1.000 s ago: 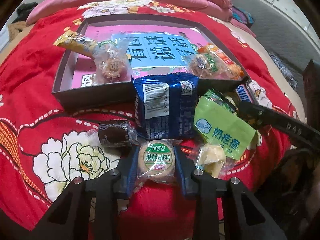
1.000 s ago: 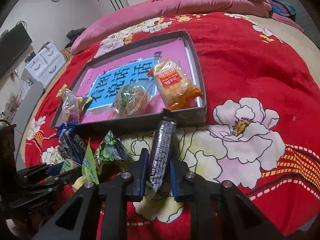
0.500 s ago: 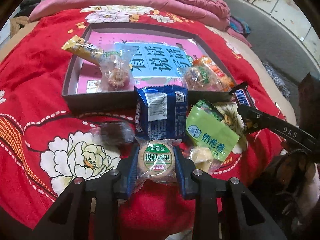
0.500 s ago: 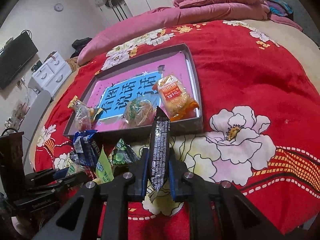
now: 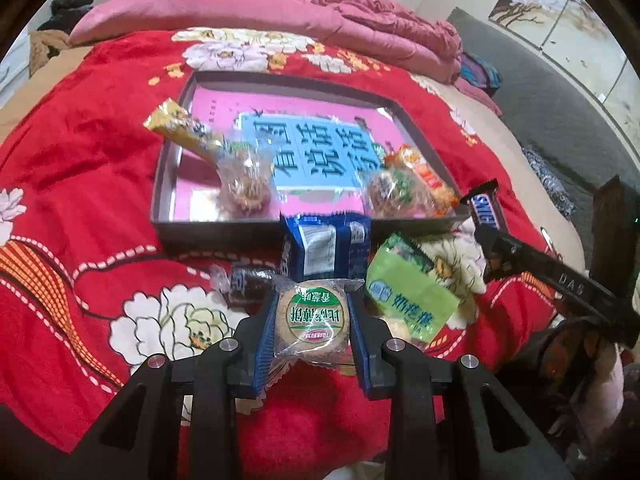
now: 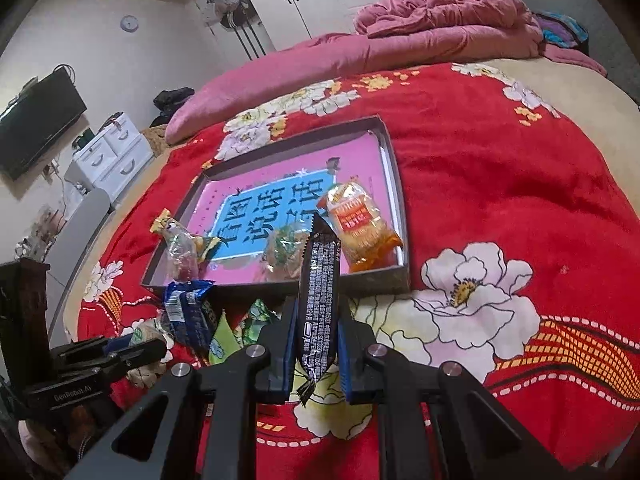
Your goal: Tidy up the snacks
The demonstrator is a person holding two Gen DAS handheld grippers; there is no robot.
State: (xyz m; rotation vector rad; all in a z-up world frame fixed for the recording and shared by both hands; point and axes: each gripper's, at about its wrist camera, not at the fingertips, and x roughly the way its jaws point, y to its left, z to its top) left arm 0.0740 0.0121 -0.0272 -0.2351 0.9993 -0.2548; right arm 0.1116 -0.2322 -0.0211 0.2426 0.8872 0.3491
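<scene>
My left gripper (image 5: 314, 314) is shut on a round biscuit in clear wrap with a green label (image 5: 314, 318), held above the red bedspread. My right gripper (image 6: 318, 322) is shut on a dark Snickers bar (image 6: 318, 300), held upright; it also shows in the left wrist view (image 5: 486, 210). A grey tray with a pink and blue floor (image 5: 224, 232) lies ahead, holding a yellow bar (image 5: 180, 130), a clear-wrapped cookie (image 5: 244, 184), another cookie (image 5: 390, 194) and an orange pack (image 6: 358, 228).
Loose snacks lie in front of the tray: a blue pack (image 5: 326, 246), a green pouch (image 5: 408, 304), a dark cake (image 5: 248, 284). Pink quilts (image 5: 280, 12) pile at the bed's far side. White drawers (image 6: 112, 152) and a TV (image 6: 36, 120) stand left.
Both grippers have lifted and pulled back from the bed with their snacks held. The tray and loose snacks now appear farther away and lower.
</scene>
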